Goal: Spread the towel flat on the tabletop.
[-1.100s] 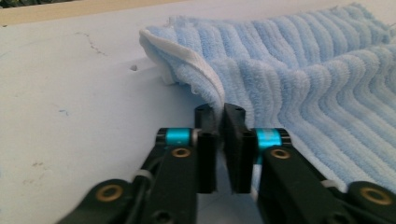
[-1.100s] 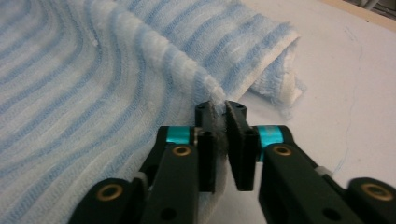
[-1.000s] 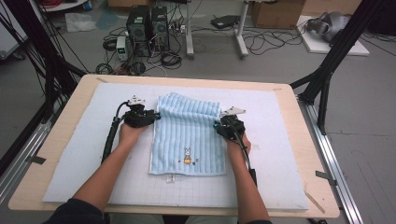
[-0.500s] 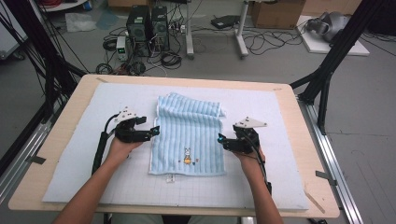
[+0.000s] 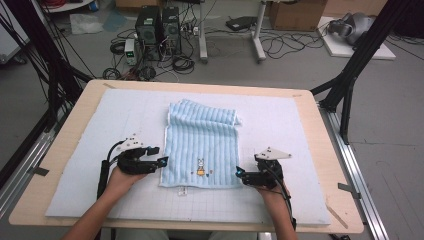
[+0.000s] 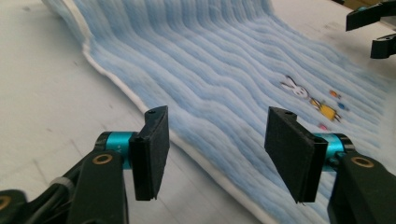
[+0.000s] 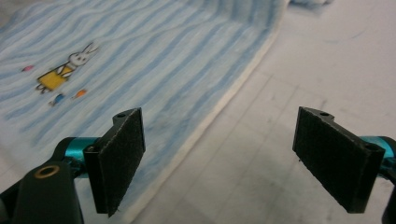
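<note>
We see our two bare forearms, each hand around black tongs: the left tongs (image 5: 161,155) and the right tongs (image 5: 240,174). Each has flat black pads (image 6: 152,151) on teal collars with brass screws behind them. A grey three-cornered plate sits on top, a black cable trailing behind.

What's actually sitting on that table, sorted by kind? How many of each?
Blue striped towel with a rabbit picture: 1
White mat under it: 1
Hand-held tools, left tool and right tool, both open beside the towel's near corners: 2
Total: 4
</note>
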A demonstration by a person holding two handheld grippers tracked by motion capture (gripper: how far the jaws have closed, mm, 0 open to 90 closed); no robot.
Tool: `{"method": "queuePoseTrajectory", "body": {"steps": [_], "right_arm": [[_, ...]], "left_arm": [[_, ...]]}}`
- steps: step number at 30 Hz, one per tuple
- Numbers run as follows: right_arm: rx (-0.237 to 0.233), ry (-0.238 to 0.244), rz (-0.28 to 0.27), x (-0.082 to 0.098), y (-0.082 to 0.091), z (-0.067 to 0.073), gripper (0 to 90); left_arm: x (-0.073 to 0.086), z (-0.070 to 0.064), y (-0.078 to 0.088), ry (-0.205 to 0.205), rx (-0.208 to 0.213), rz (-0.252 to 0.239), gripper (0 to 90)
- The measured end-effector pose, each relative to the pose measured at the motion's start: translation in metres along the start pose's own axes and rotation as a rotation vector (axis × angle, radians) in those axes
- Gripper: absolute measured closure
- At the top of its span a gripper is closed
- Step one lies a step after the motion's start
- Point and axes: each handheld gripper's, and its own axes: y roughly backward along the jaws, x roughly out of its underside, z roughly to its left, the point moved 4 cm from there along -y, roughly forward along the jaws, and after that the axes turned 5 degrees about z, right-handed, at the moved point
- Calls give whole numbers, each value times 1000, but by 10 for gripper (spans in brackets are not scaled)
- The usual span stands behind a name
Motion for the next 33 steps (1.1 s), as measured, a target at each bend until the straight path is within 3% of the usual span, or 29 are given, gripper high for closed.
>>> {"method": "queuePoseTrajectory", "body": {"steps": [5, 12, 17, 20, 21, 24, 27, 33], "right_arm": [[-22, 12, 20, 3, 5, 15, 124], [-14, 32, 61, 4, 12, 21, 462], [-68, 37, 97, -2, 4, 24, 552], [-73, 59, 148, 0, -5, 28, 592], [-58, 67, 142, 1, -6, 28, 616], [-22, 74, 136, 2, -5, 27, 726], [-28, 66, 129, 4, -4, 28, 837], [-74, 81, 149, 11, 6, 36, 844]], "left_arm": [[6, -8, 3, 1, -5, 11, 436], [9, -14, -1, -11, -13, 80, 479], [13, -17, -1, -29, -37, 124, 564], [15, -21, -2, -76, -72, 150, 646], [15, -21, -2, -94, -83, 153, 688], [15, -22, -2, -110, -55, 158, 864], [16, -24, 0, -119, -42, 159, 874], [26, -28, 14, -109, 13, 155, 874]]}}
